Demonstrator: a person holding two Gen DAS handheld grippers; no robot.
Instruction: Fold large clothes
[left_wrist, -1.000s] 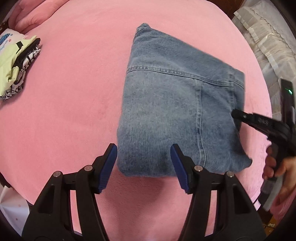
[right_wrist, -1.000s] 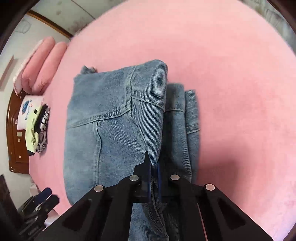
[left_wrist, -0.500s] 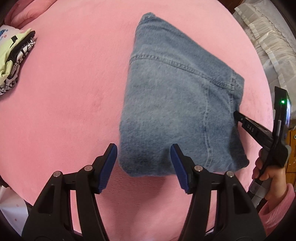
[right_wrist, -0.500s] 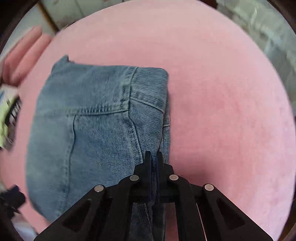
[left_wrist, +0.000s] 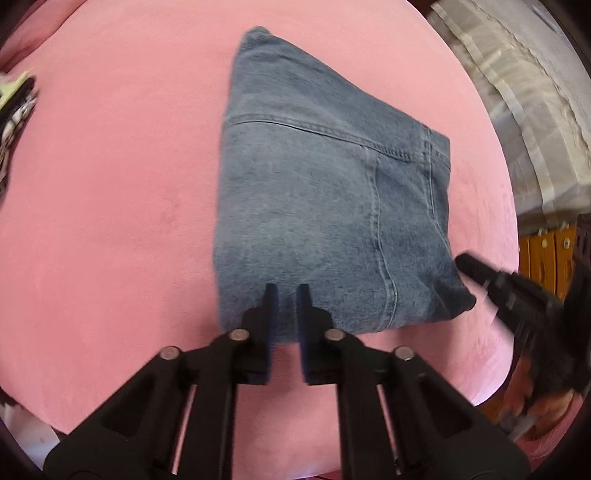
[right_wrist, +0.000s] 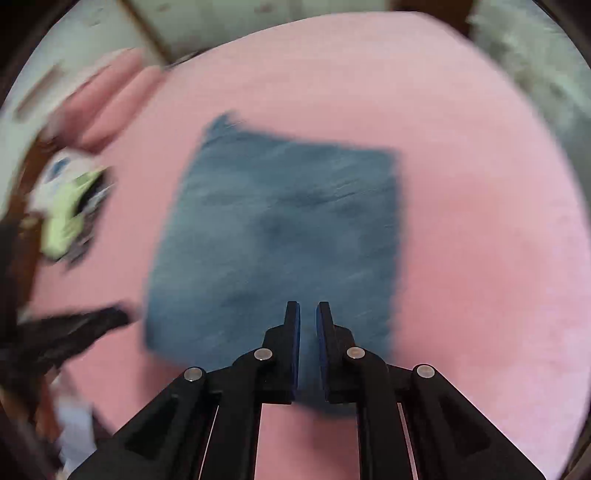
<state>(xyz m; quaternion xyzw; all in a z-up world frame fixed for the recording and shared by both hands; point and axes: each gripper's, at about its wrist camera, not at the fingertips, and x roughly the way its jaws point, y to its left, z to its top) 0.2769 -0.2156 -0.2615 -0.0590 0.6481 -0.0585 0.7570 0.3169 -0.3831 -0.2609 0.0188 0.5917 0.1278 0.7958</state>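
From the left wrist, the folded jeans (left_wrist: 317, 206) lie flat on the pink bed (left_wrist: 110, 221), and the left tool (left_wrist: 283, 291) hangs over their near edge with its jaws closing to a narrow gap, nothing pinched between the blue pads; the right tool (left_wrist: 467, 263) reaches to the jeans' right corner. From the right wrist, the view is blurred: the right tool (right_wrist: 307, 310) sits above the jeans (right_wrist: 280, 236), its jaws opening and empty, with a small heap of clothes (right_wrist: 66, 206) at the far left.

Folded jeans (left_wrist: 325, 206) on pink blanket (left_wrist: 110, 221).
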